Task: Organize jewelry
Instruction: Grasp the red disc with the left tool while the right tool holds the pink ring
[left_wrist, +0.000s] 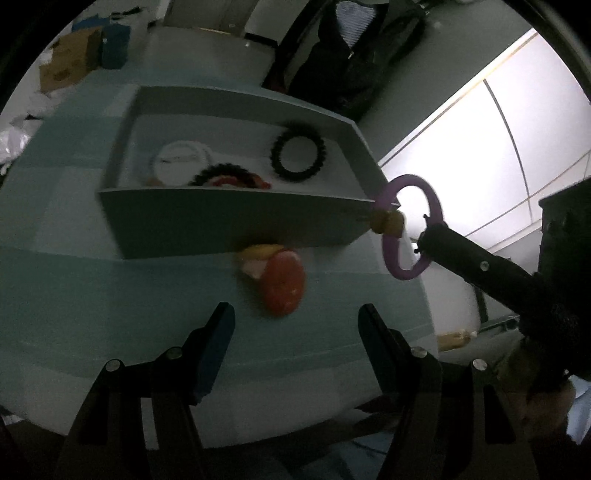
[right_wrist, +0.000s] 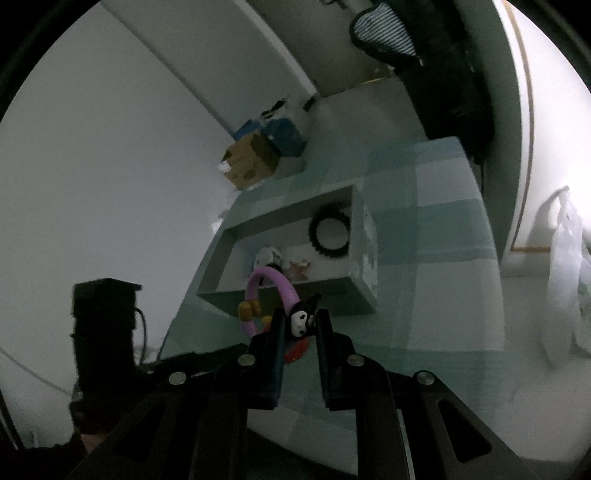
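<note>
The right tongs (right_wrist: 300, 325) grip a purple bracelet (right_wrist: 275, 282) near the box (right_wrist: 360, 295). Only the left view shows the left tongs (left_wrist: 295, 334) open and an orange ornament (left_wrist: 282, 284) at frame centre.

Left gripper (left_wrist: 295, 332) gapes wide; right gripper (right_wrist: 300, 325) is pinched narrow.

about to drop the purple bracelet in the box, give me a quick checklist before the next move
1. Right gripper shut on the purple bracelet: ok, held at its black-and-white charm.
2. Bracelet over the box opening: not ok, it hangs outside the near right corner.
3. Landing room inside: ok, bare floor shows beside the black spiky bracelet.
4. Left gripper out of the way: ok, open and low, holding nothing.
5. Red bracelet on the table by the box: not ok, yet to be put away.
6. Yellow charm clear of the box wall: cannot tell.
</note>
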